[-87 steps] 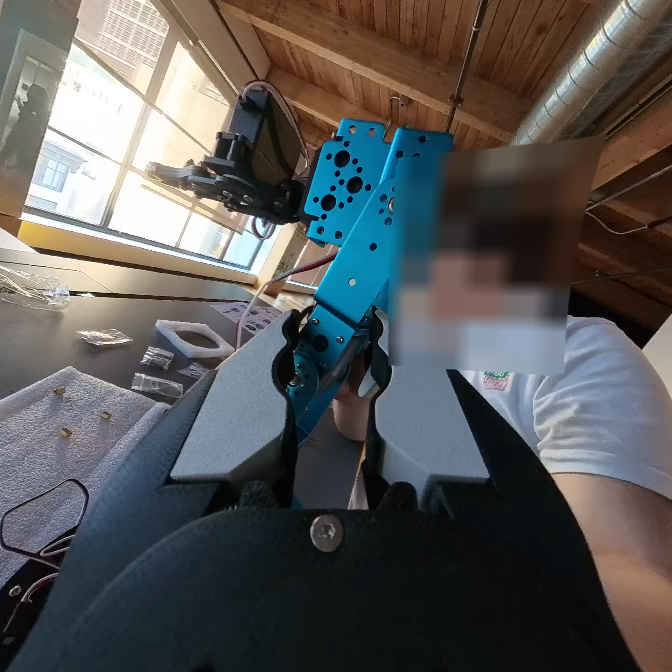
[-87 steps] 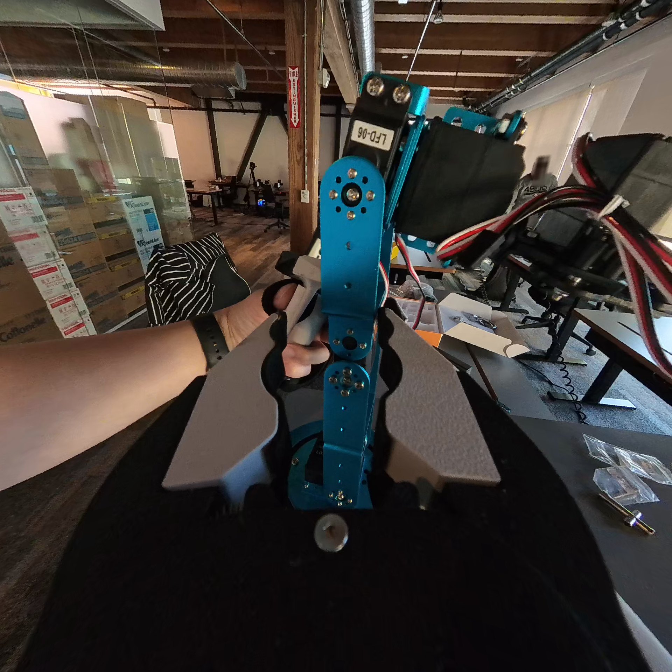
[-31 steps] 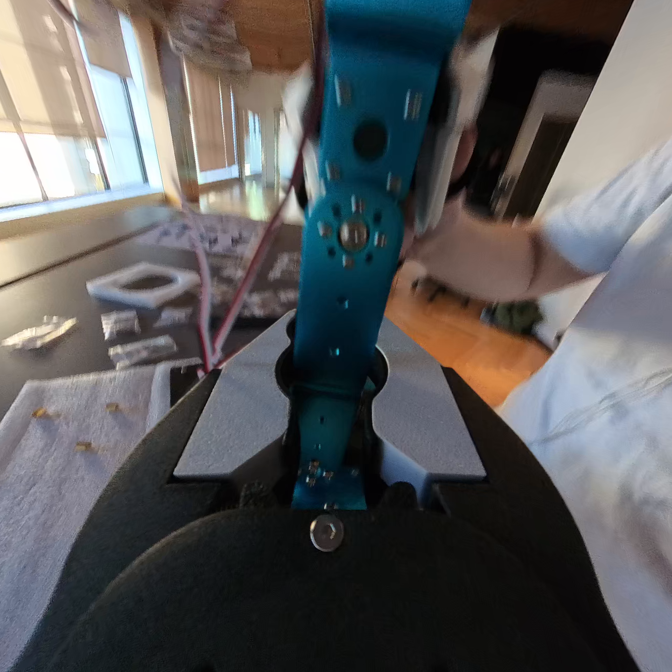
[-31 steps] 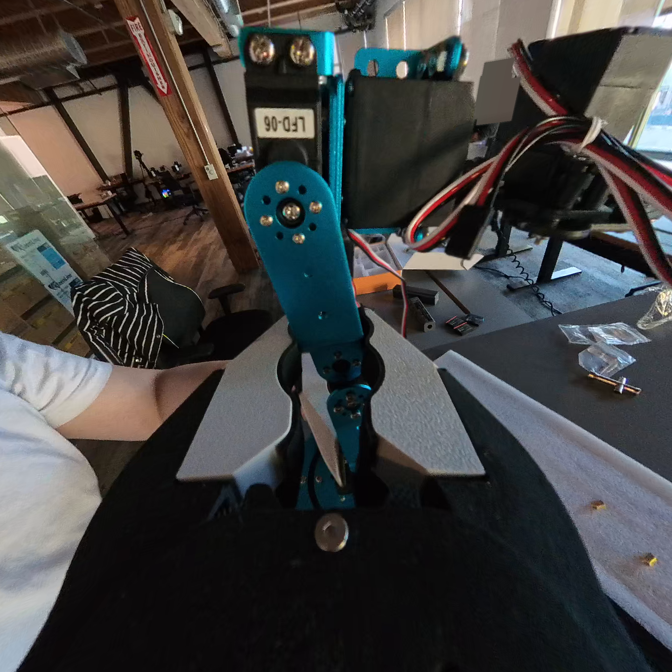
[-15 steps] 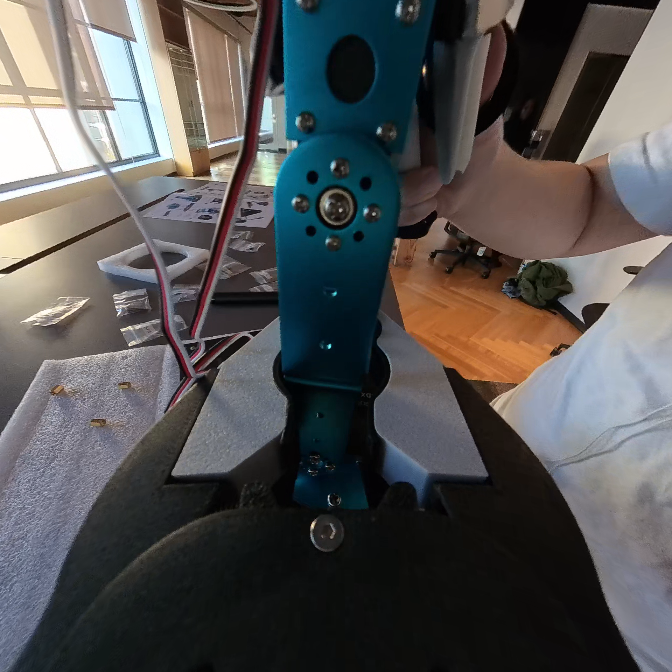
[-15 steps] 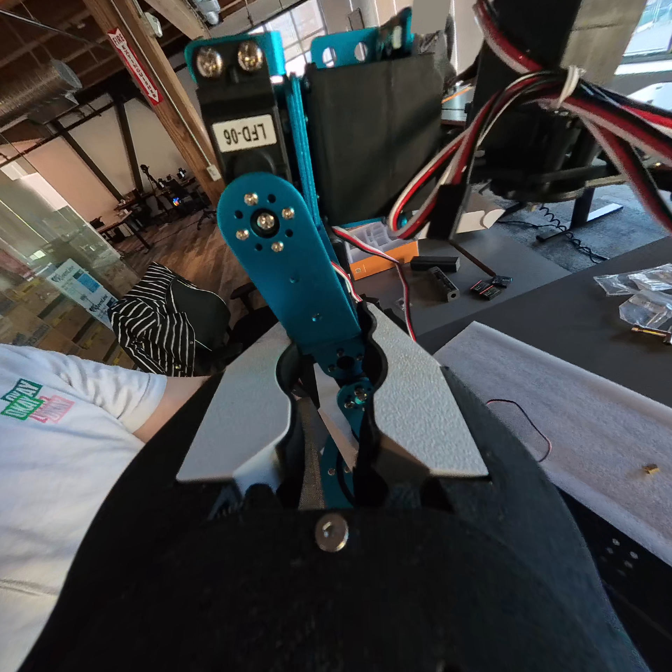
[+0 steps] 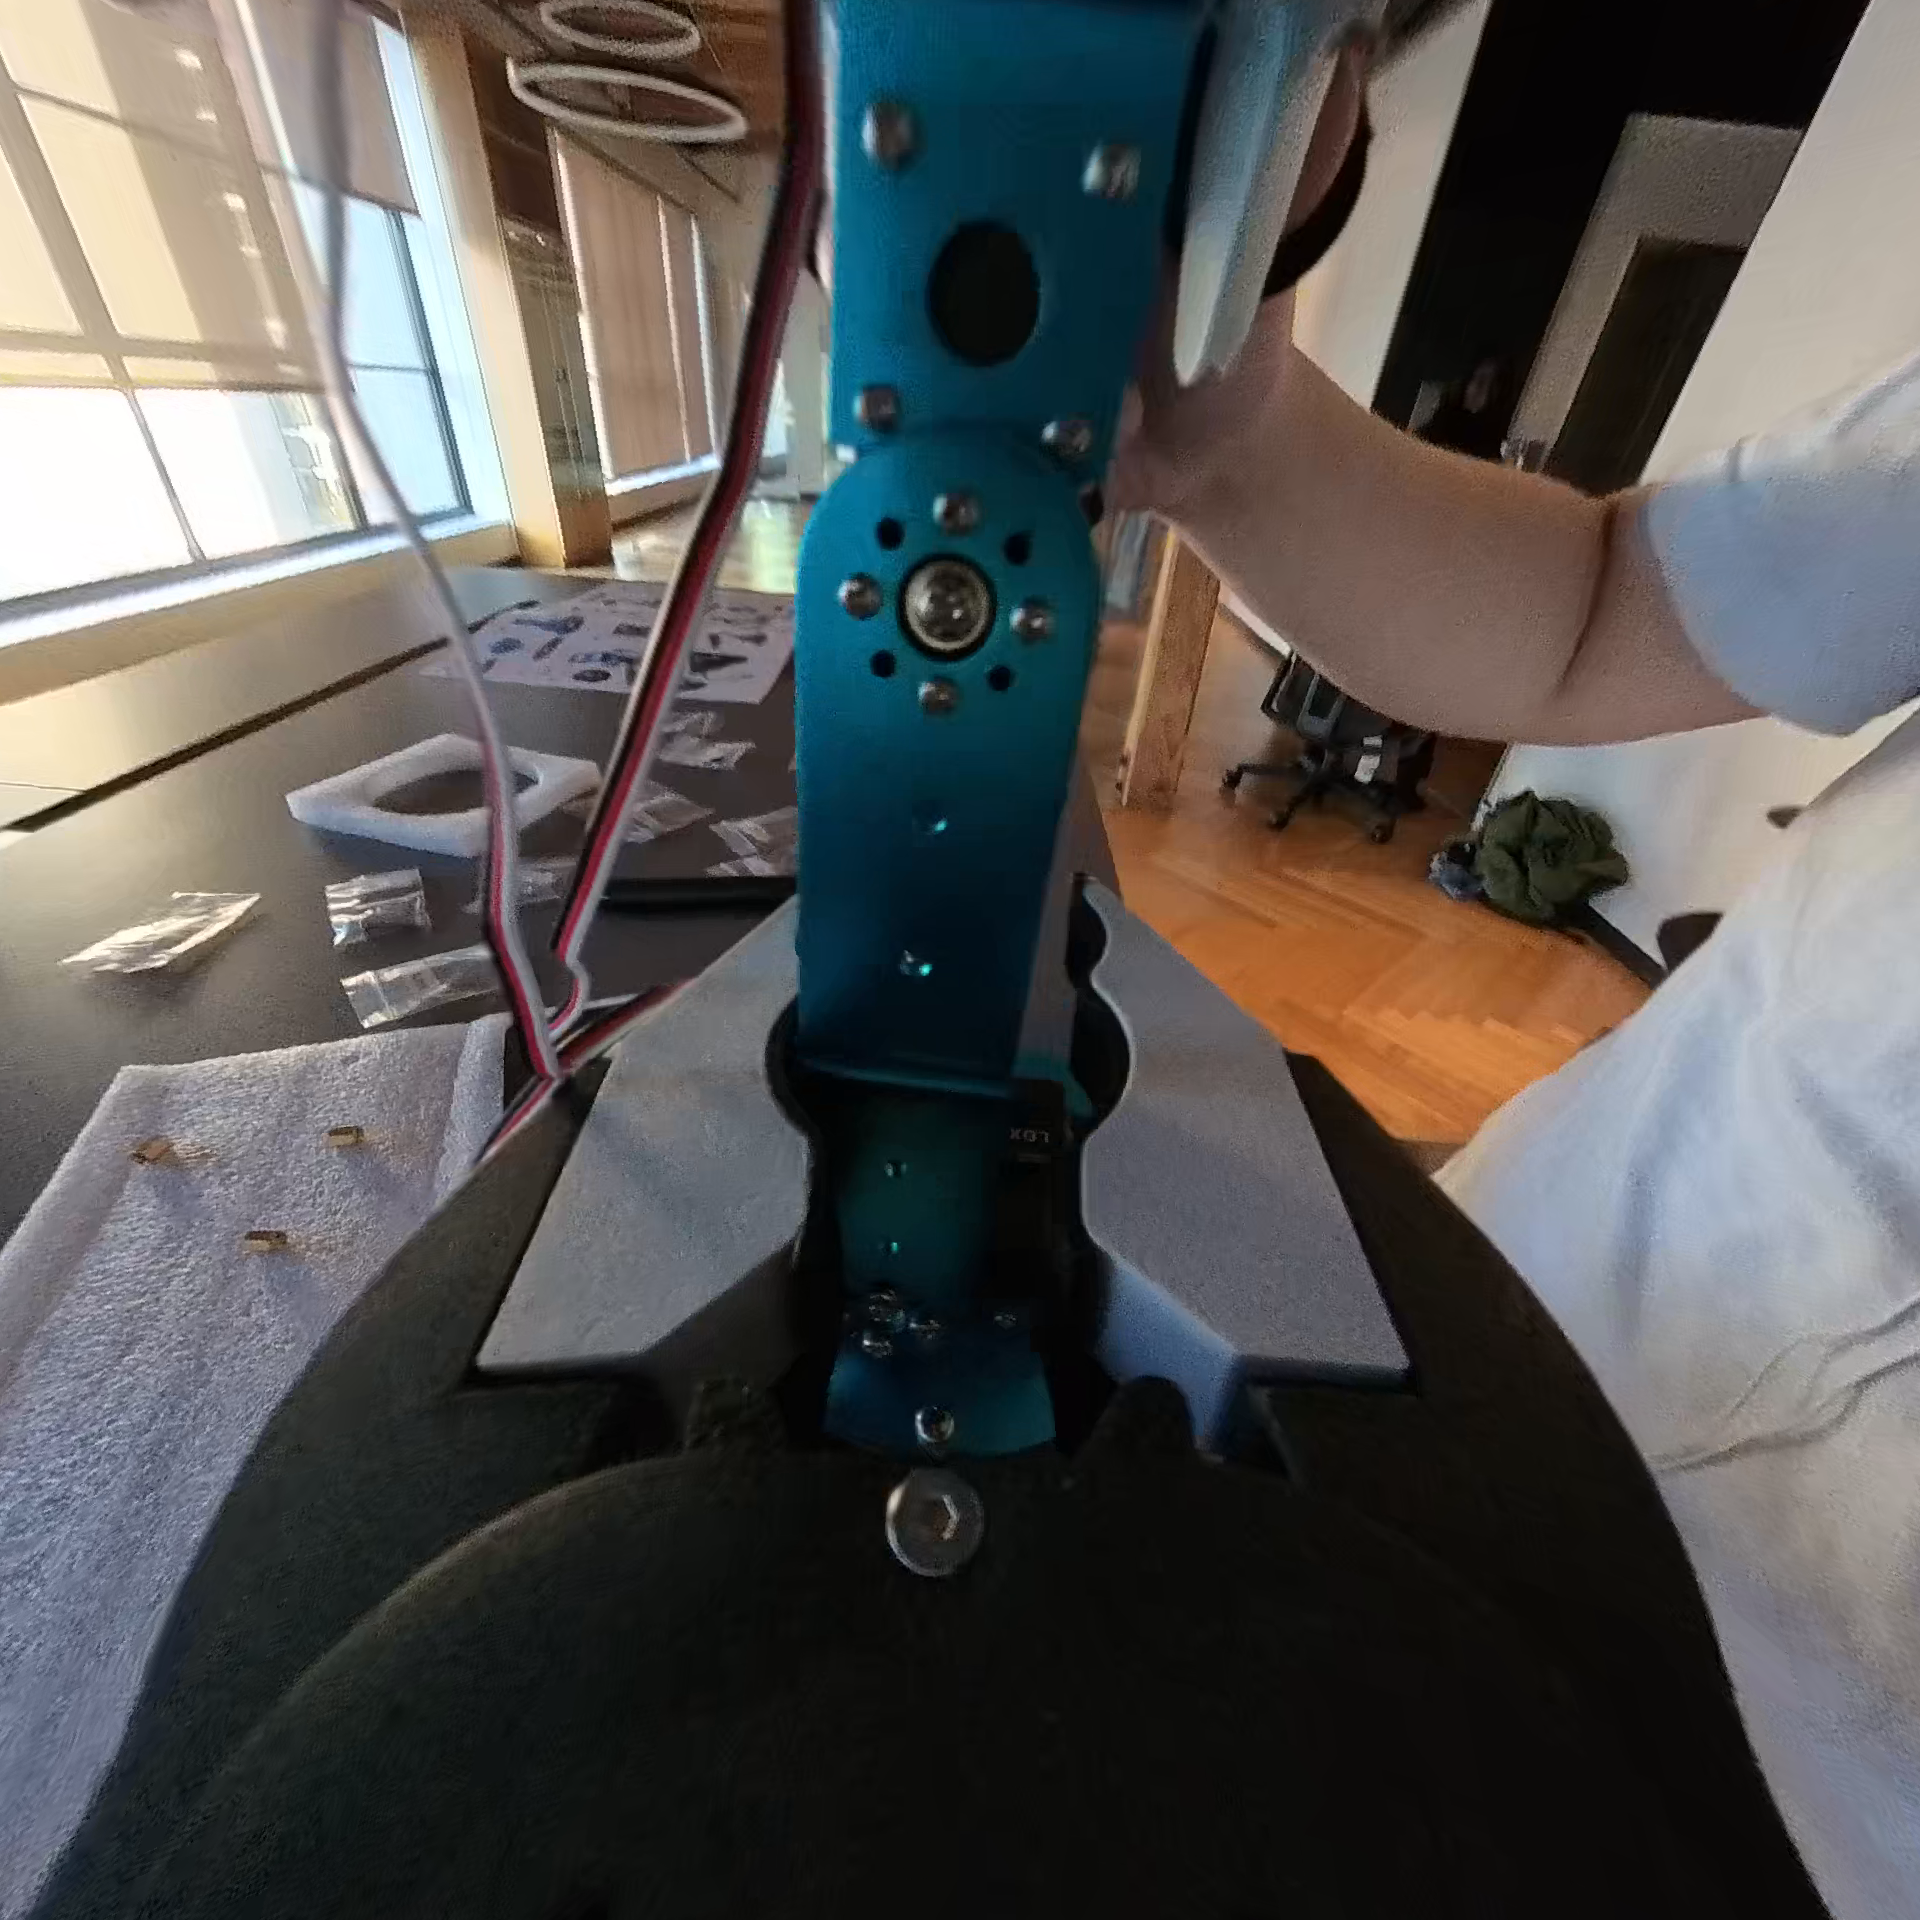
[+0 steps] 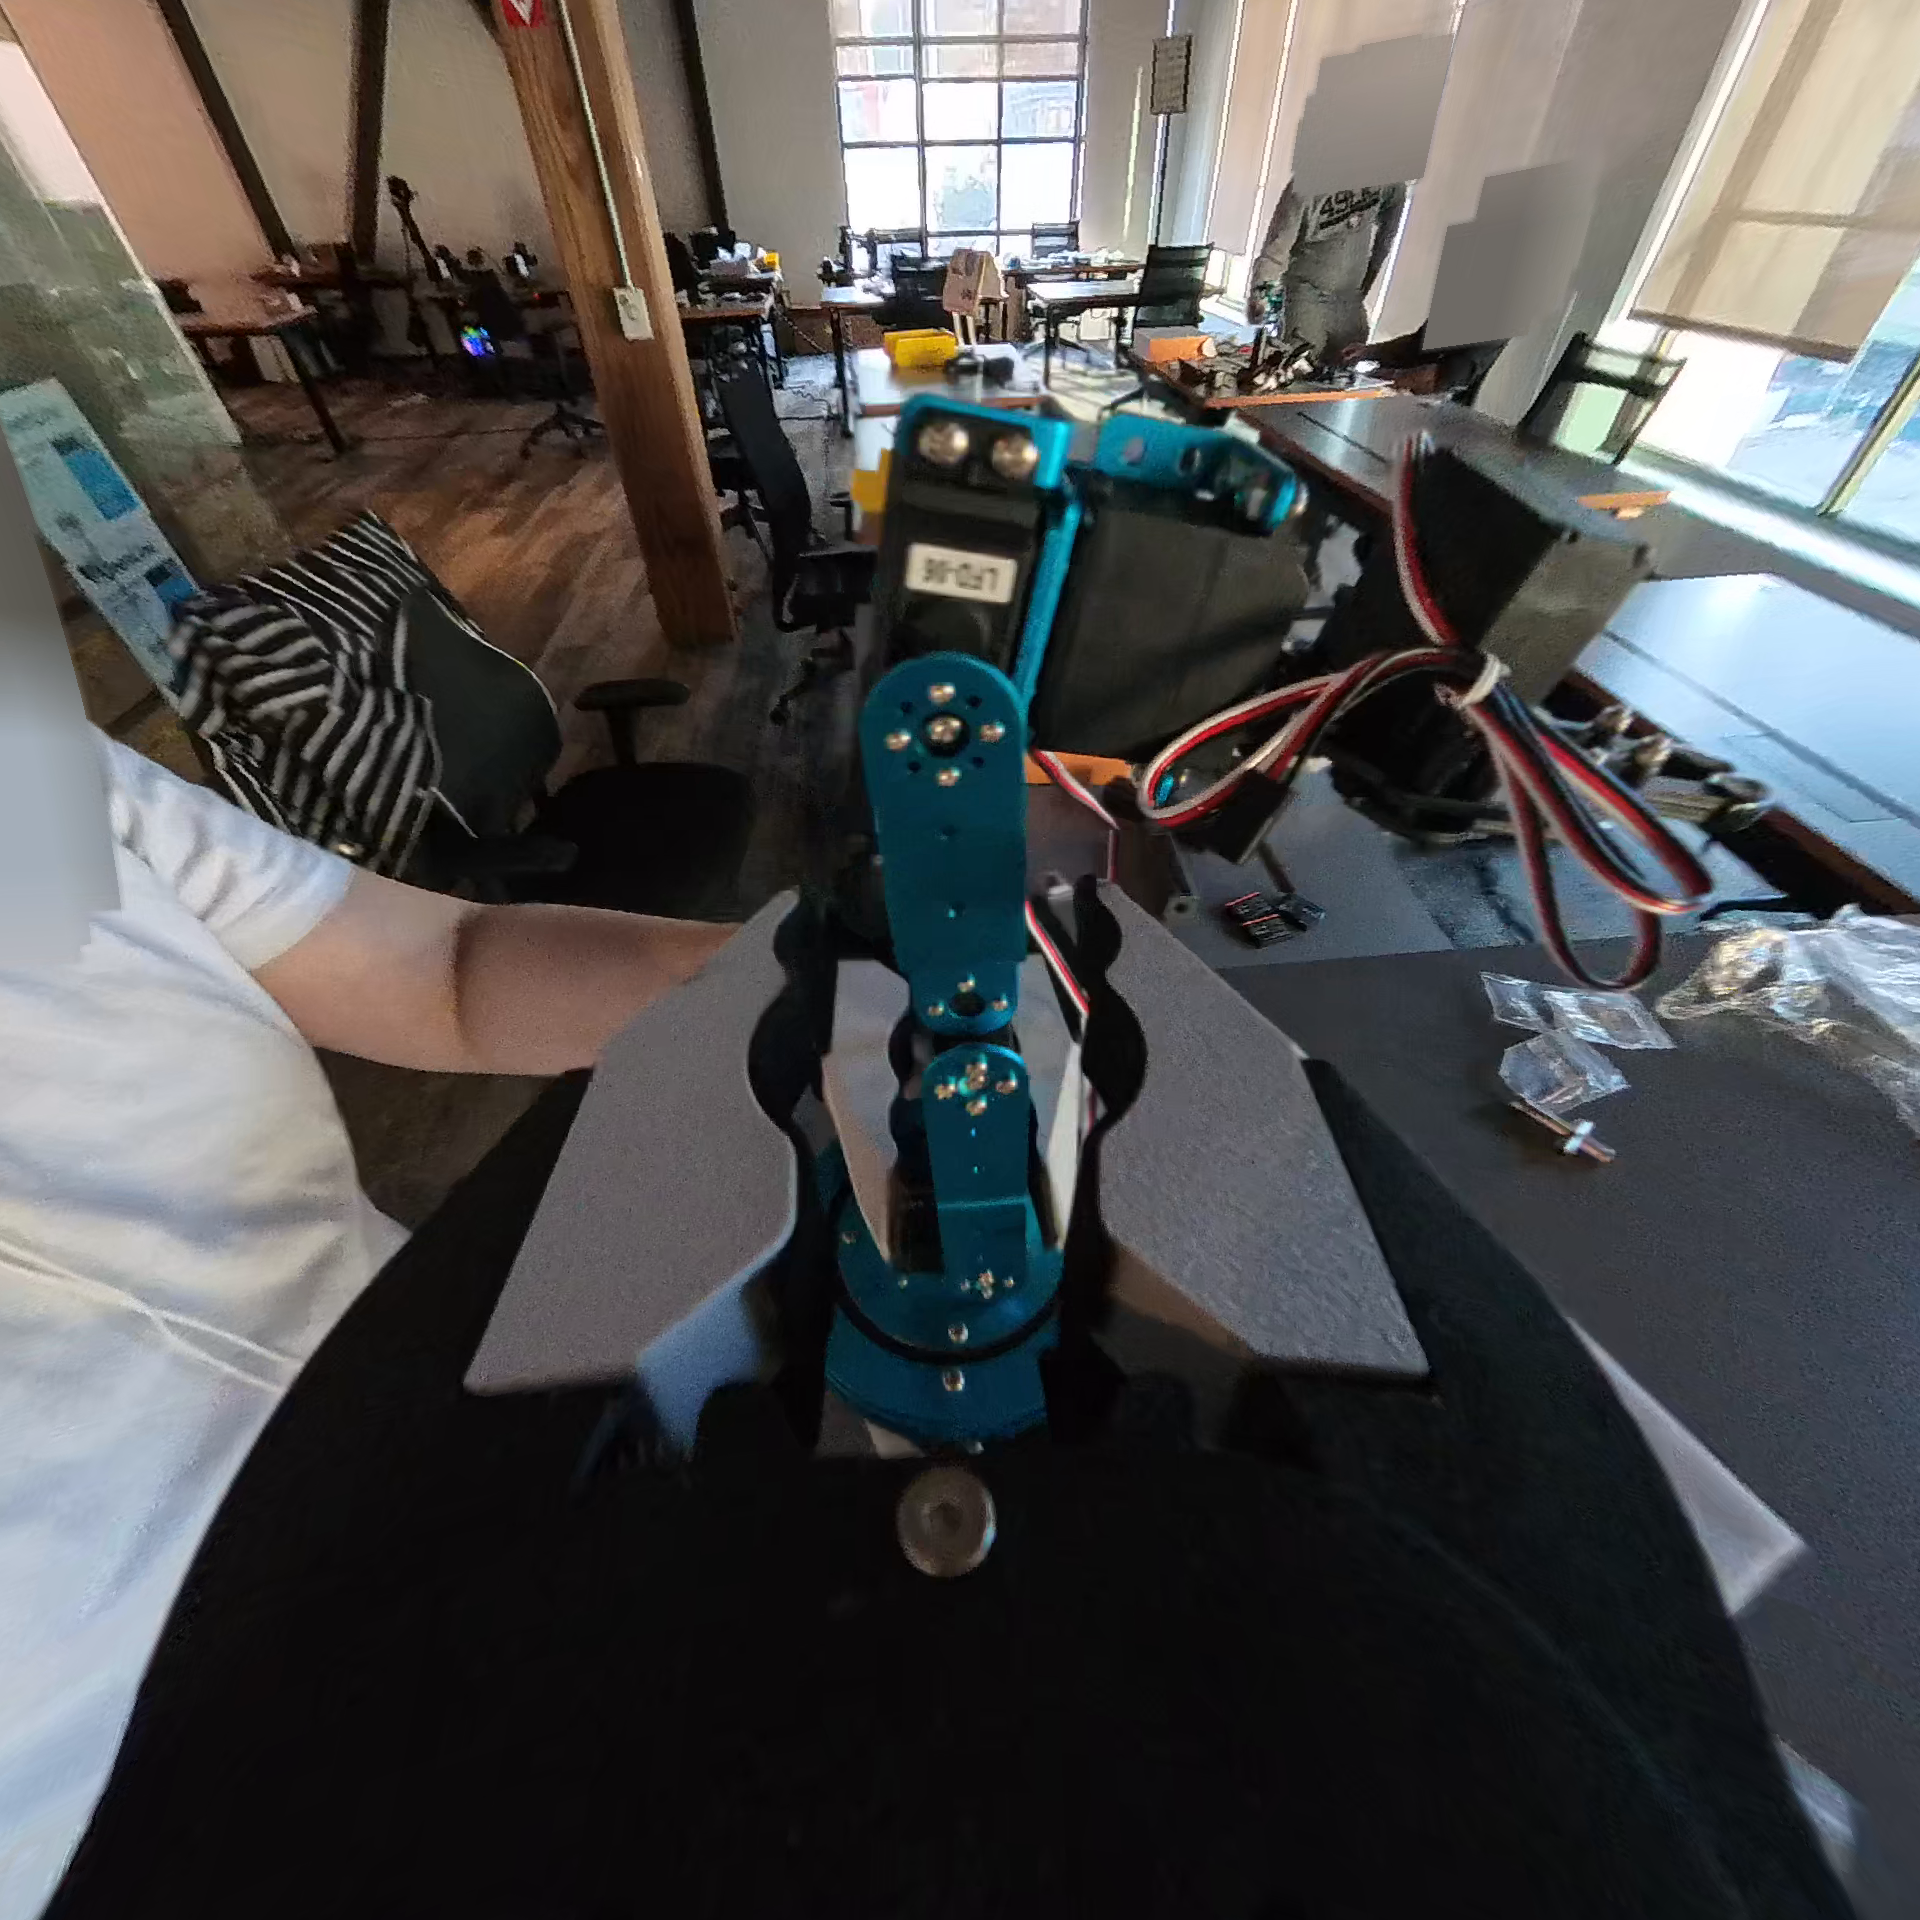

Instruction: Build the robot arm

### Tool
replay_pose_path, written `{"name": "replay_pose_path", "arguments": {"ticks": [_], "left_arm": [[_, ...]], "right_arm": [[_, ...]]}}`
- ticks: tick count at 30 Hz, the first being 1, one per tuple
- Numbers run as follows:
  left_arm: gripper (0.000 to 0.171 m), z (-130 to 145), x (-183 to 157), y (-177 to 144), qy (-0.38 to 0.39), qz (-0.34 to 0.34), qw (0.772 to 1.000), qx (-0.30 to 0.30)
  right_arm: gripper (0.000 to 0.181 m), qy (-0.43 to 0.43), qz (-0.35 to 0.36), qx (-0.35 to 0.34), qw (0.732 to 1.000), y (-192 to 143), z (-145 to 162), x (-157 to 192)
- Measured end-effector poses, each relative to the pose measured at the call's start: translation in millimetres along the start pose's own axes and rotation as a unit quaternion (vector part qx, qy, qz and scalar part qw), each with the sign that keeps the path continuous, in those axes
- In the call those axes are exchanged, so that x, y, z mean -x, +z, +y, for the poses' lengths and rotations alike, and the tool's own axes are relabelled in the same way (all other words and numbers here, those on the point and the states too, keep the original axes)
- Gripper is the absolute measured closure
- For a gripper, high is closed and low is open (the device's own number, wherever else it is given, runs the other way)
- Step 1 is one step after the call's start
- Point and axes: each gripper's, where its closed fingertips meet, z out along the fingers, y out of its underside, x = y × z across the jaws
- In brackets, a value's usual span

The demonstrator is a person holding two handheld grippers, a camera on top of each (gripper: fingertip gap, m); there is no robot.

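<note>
A small blue metal robot arm [image 7: 945, 623] with black servos and red, black and white wires [image 7: 665, 623] is held in the air over a dark table [image 7: 156, 831]. My left gripper [image 7: 940, 935] is shut on its lower link, near the screwed base plate. In the right wrist view, my right gripper [image 8: 940, 914] is shut on the same arm [image 8: 940, 831] just above its round blue base. The left gripper's pale fingers [image 8: 862, 1122] show between the right gripper's jaws. A black servo [image 8: 956, 582] and a wire loop [image 8: 1558, 790] top the arm.
A white foam sheet [image 7: 208, 1299] with small brass bits [image 7: 265, 1238] lies below left. Plastic bags [image 7: 156, 930], a foam frame [image 7: 353, 805] and a printed sheet [image 7: 623, 634] lie on the table. Bags [image 8: 1579, 1013] and a metal pin [image 8: 1569, 1138] lie right. The person's forearm [image 8: 468, 987] is left.
Both grippers have kept hold of the blue arm and swung it from pointing at the ceiling down to level over the table. The right view now looks across the room.
</note>
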Motion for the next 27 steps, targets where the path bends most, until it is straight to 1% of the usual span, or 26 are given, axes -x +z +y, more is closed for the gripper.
{"name": "replay_pose_path", "arguments": {"ticks": [2,3,4,5,6,8,9,10,11,13,14,15,16,17,18,19,20,21,22,24,25,27], "left_arm": [[0.122,-4.1,-0.4,-5.8,-0.005,-0.015,1.000,-0.015],[0.116,-4.1,-1.6,-10.0,-0.008,-0.022,1.000,-0.018],[0.115,-3.8,-3.0,-14.7,-0.010,-0.030,0.999,-0.019],[0.120,-4.3,-4.2,-20.7,-0.007,-0.040,0.999,-0.023],[0.126,-8.7,-3.9,-27.2,-0.001,-0.050,0.998,-0.040],[0.127,-30.8,-3.0,-38.2,-0.008,-0.050,0.994,-0.100],[0.127,-38.9,-5.1,-40.3,-0.016,-0.038,0.993,-0.113],[0.126,-41.6,-6.0,-40.1,-0.020,-0.031,0.994,-0.106],[0.118,-40.6,-4.6,-39.1,-0.018,-0.036,0.995,-0.089],[0.100,-33.8,1.6,-38.7,-0.014,-0.060,0.997,-0.050],[0.095,-30.1,7.4,-38.6,-0.016,-0.077,0.996,-0.032],[0.103,-27.5,16.1,-37.9,-0.015,-0.098,0.995,-0.020],[0.129,-26.8,28.3,-36.7,-0.009,-0.122,0.992,-0.016],[0.149,-28.7,38.3,-34.1,-0.011,-0.136,0.990,-0.024],[0.149,-32.3,41.0,-29.1,-0.015,-0.125,0.991,-0.042],[0.149,-34.8,41.1,-22.9,-0.012,-0.110,0.992,-0.057],[0.148,-35.5,42.3,-17.0,-0.008,-0.099,0.993,-0.061],[0.148,-35.2,44.3,-12.5,-0.011,-0.093,0.994,-0.056],[0.149,-35.0,47.5,-11.0,-0.023,-0.090,0.994,-0.050],[0.150,-35.0,52.0,-11.1,-0.051,-0.088,0.994,-0.045],[0.151,-37.7,52.8,-11.2,-0.069,-0.087,0.992,-0.055],[0.152,-49.5,51.7,-11.7,-0.110,-0.070,0.988,-0.087]], "right_arm": [[0.131,-0.038,0.023,0.008,0.999,-7.7,2.7,3.8],[0.130,-0.056,0.036,0.017,0.998,-10.5,8.0,4.4],[0.129,-0.068,0.046,0.026,0.996,-12.3,16.2,5.1],[0.127,-0.068,0.053,0.035,0.996,-13.3,27.4,5.4],[0.124,-0.056,0.056,0.039,0.996,-13.3,40.3,5.4],[0.122,-0.019,0.054,0.033,0.998,-9.9,66.2,5.7],[0.118,-0.003,0.058,0.022,0.998,-6.6,76.0,3.9],[0.116,0.011,0.059,0.012,0.998,-2.7,83.7,2.9],[0.115,0.019,0.056,0.004,0.998,1.6,90.1,3.9],[0.114,0.015,0.056,0.012,0.998,8.5,106.9,4.4],[0.114,0.013,0.059,0.017,0.998,10.4,115.5,3.2],[0.117,0.014,0.059,0.006,0.998,12.9,119.5,1.5],[0.118,0.015,0.061,-0.028,0.998,17.6,114.8,-4.8],[0.115,0.028,0.072,-0.053,0.996,22.6,108.8,-18.3],[0.114,0.056,0.058,-0.064,0.995,29.9,104.6,-28.6],[0.112,0.087,0.022,-0.082,0.993,38.8,96.0,-35.7],[0.117,0.100,-0.011,-0.090,0.991,45.5,86.9,-42.2],[0.120,0.096,-0.032,-0.076,0.992,47.9,82.8,-45.6],[0.123,0.084,-0.037,-0.053,0.994,47.0,84.6,-50.2],[0.130,0.114,-0.059,-0.035,0.991,45.5,85.4,-52.5],[0.134,0.135,-0.067,-0.040,0.988,44.3,82.1,-52.3],[0.142,0.146,-0.078,-0.060,0.984,40.1,69.5,-50.9]]}}
